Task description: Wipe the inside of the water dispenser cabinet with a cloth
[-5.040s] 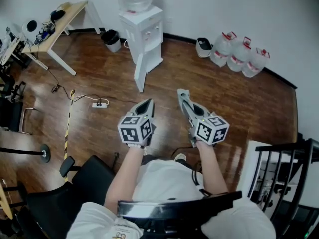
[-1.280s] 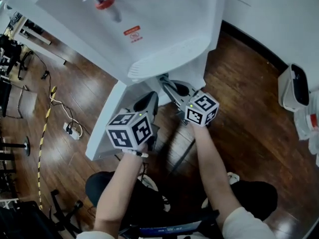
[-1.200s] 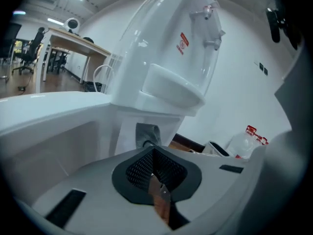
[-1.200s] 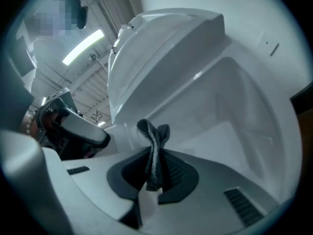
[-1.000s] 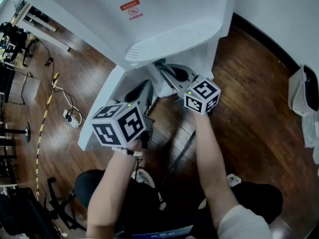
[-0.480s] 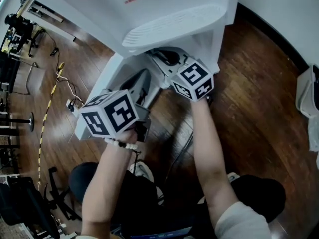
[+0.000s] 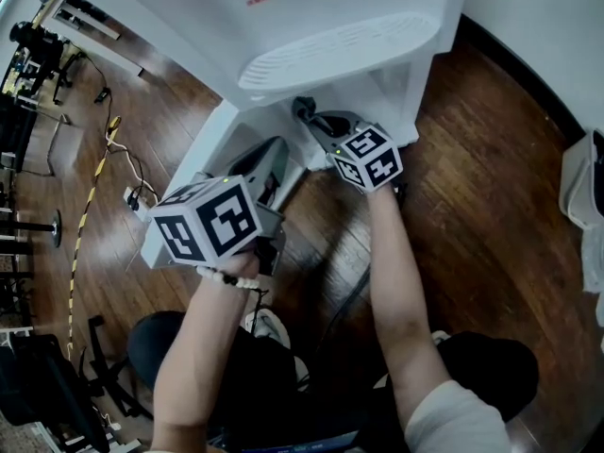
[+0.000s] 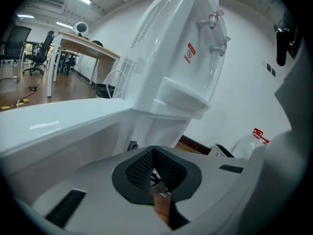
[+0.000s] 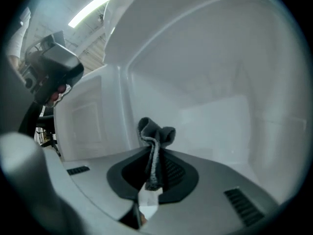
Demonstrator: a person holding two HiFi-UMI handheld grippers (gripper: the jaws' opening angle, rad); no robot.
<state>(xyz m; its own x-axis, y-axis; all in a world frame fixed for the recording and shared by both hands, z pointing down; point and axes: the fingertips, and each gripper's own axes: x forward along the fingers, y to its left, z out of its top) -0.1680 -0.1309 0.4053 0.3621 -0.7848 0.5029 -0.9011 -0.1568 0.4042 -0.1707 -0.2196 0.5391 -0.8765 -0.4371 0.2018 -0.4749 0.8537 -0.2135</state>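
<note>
The white water dispenser [image 7: 330, 26] stands over me, and its lower cabinet door [image 7: 184, 192] hangs open to the left. My right gripper [image 7: 307, 113] reaches into the cabinet opening under the drip tray [image 7: 335, 50]. In the right gripper view it [image 9: 152, 168] is shut on a grey cloth [image 9: 155, 133], whose bunched end stands up in front of the white cabinet back wall [image 9: 210, 116]. My left gripper [image 7: 271, 163] hovers just outside beside the door. In its own view it [image 8: 155, 174] is shut with nothing in it, facing the dispenser [image 8: 188, 58].
A power strip [image 7: 132, 223] with cables and a yellow-black tape strip [image 7: 90, 206] lie on the wood floor at the left. A white bin [image 7: 587, 173] stands at the right. Water bottles [image 8: 250, 142] stand by the wall, and a desk [image 8: 83, 45] is beyond the door.
I have come from across the room up to the dispenser. In the last second the right gripper pushed deeper into the cabinet with the cloth, and the left gripper drew back slightly.
</note>
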